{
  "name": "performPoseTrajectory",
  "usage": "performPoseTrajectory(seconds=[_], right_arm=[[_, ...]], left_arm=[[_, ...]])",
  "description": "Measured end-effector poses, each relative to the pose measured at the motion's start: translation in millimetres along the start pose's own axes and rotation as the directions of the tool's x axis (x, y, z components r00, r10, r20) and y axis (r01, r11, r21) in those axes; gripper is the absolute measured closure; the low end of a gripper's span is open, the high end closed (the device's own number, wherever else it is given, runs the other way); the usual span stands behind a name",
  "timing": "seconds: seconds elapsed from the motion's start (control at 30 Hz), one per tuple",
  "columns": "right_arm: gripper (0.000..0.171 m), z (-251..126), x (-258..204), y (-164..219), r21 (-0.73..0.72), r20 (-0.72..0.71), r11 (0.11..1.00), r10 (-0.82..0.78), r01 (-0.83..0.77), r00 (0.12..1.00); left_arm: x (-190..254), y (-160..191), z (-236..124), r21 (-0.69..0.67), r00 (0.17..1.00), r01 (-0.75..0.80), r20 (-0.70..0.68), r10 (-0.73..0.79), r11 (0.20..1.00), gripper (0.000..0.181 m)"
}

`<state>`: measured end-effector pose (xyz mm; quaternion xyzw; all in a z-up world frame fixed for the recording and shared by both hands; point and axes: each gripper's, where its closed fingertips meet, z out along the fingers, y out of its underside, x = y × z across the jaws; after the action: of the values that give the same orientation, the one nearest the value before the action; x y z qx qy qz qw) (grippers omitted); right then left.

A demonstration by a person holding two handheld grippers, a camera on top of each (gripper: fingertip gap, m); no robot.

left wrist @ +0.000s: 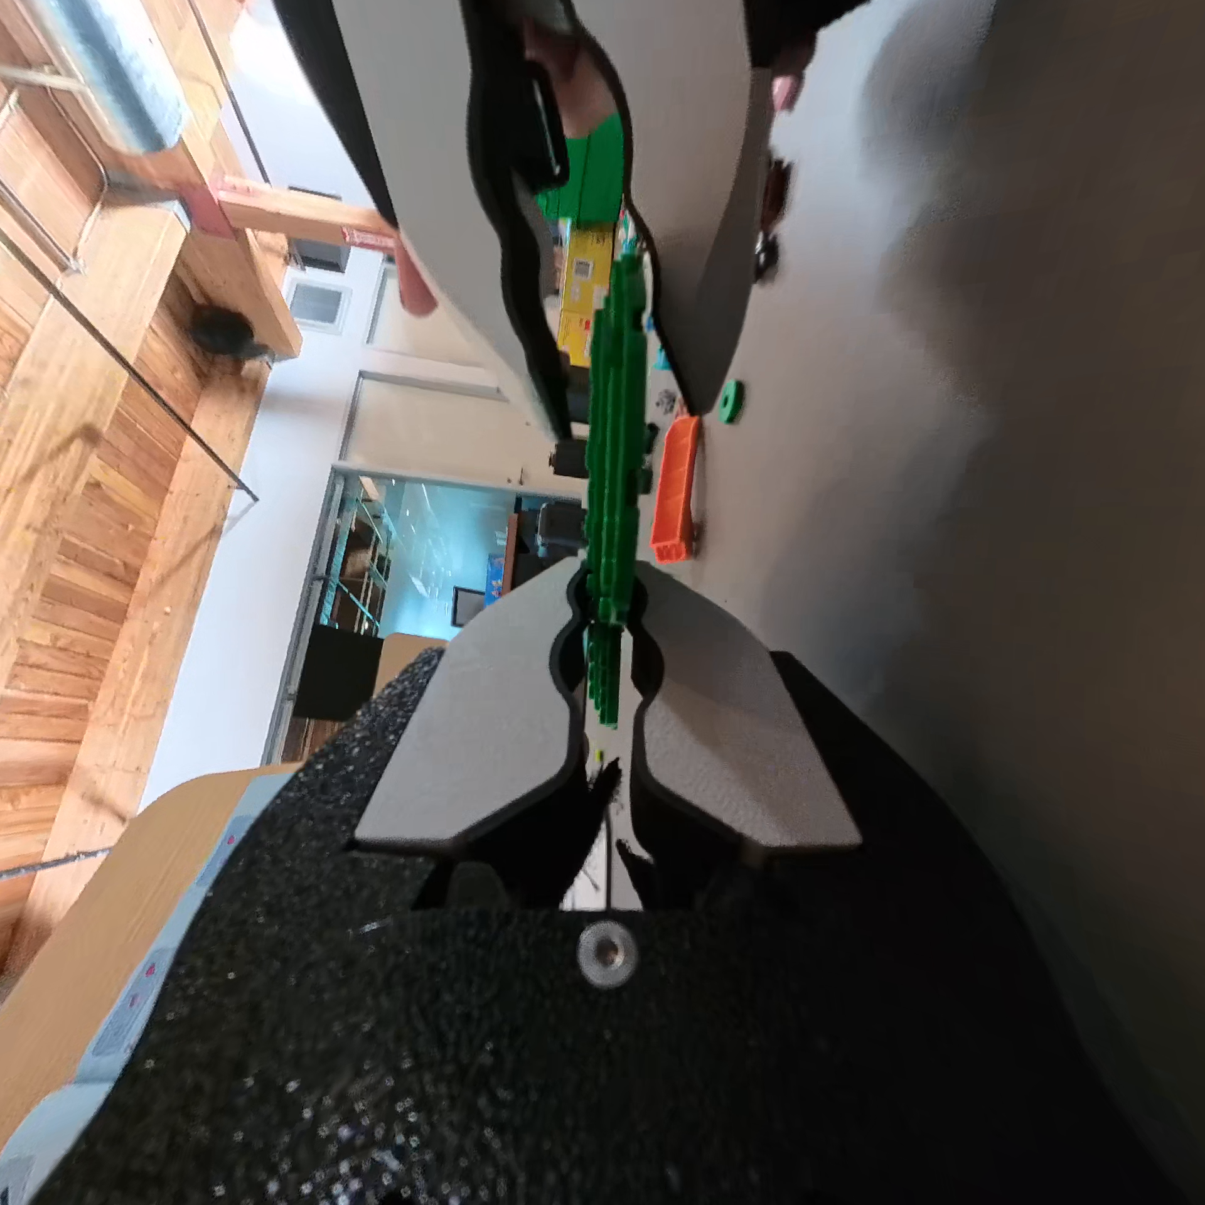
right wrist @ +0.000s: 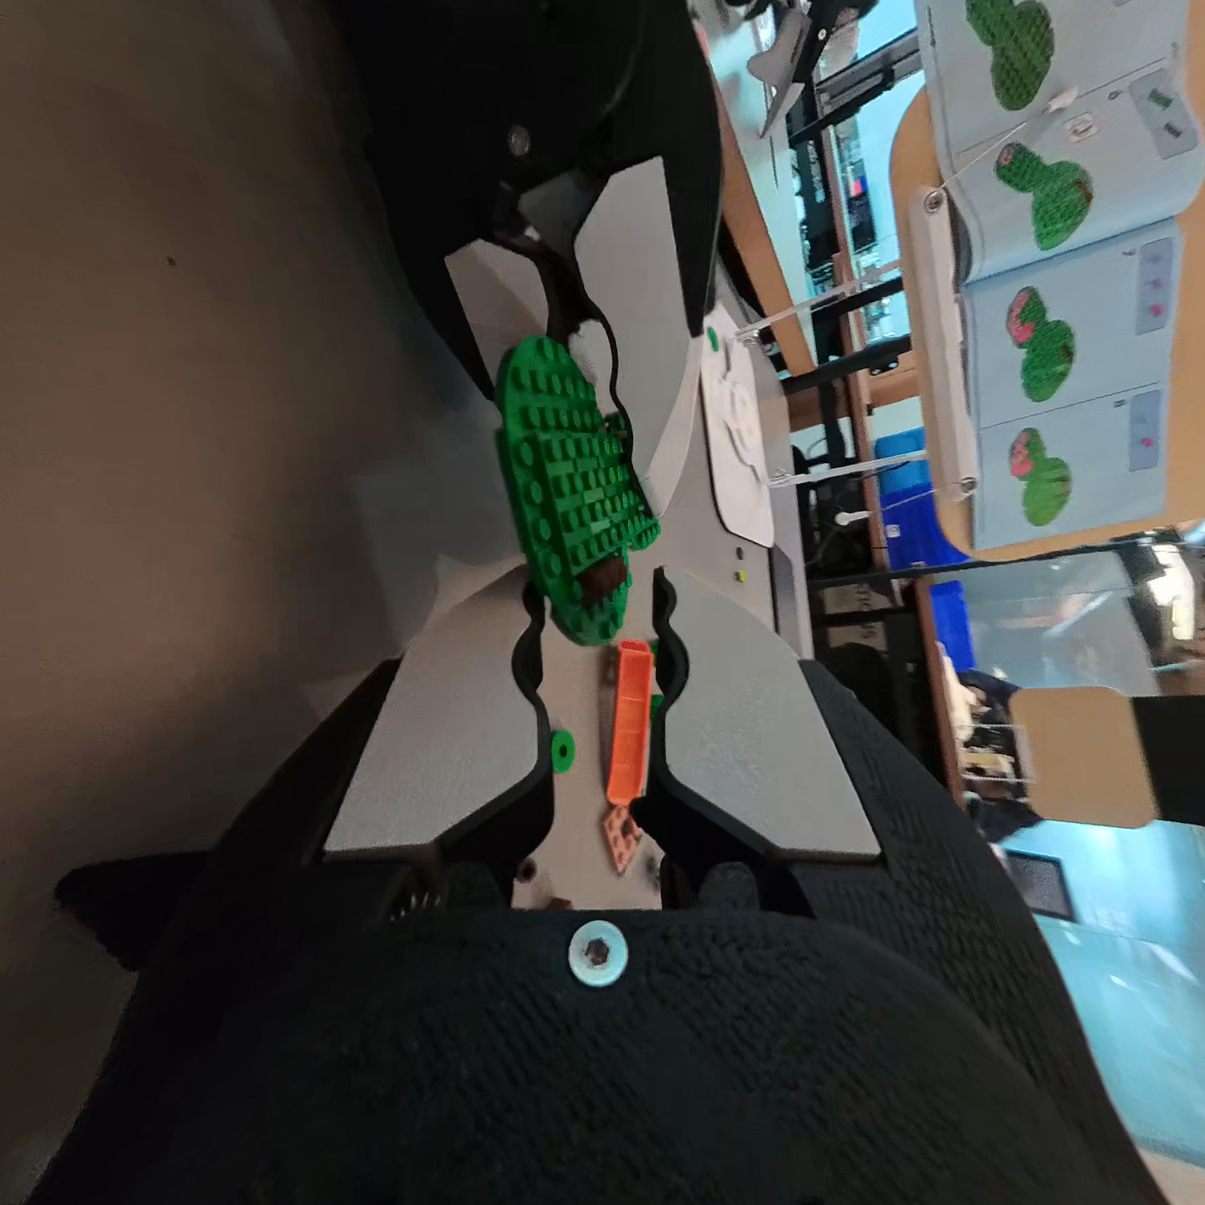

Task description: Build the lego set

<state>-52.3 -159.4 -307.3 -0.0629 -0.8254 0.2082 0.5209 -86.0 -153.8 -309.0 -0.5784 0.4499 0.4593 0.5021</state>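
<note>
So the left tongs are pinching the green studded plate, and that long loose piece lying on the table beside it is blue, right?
Not quite: the long loose piece is orange, as the right wrist view shows. The left tongs do pinch the green studded plate.

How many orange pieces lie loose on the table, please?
2. The long orange piece lies between the right gripper fingers in its view; a small flat orange plate lies at its near end. Others may be hidden.
</note>
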Motion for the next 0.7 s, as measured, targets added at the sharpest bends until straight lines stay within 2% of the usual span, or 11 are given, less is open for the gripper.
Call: performPoseTrajectory(seconds=[0.13, 0.3, 0.7], right_arm=[[0.14, -1, -6, -4, 0.034, 0.052, 0.998, 0.044, -0.046, 0.998], [0.147, 1, -16, -1, 0.005, 0.118, 0.998, 0.054, -0.055, 0.992], [0.148, -2, -18, -2, 0.006, 0.129, 1.0, 0.027, -0.028, 0.991]], left_arm=[[4, -7, -2, 0.039, 1.0, -0.019, -0.016, 0.019, 0.999, 0.172], [6, -9, -2, 0.047, 0.999, -0.036, -0.024, 0.037, 0.998, 0.172], [8, -11, -3, 0.054, 0.999, -0.028, -0.037, 0.03, 0.998, 0.172]])
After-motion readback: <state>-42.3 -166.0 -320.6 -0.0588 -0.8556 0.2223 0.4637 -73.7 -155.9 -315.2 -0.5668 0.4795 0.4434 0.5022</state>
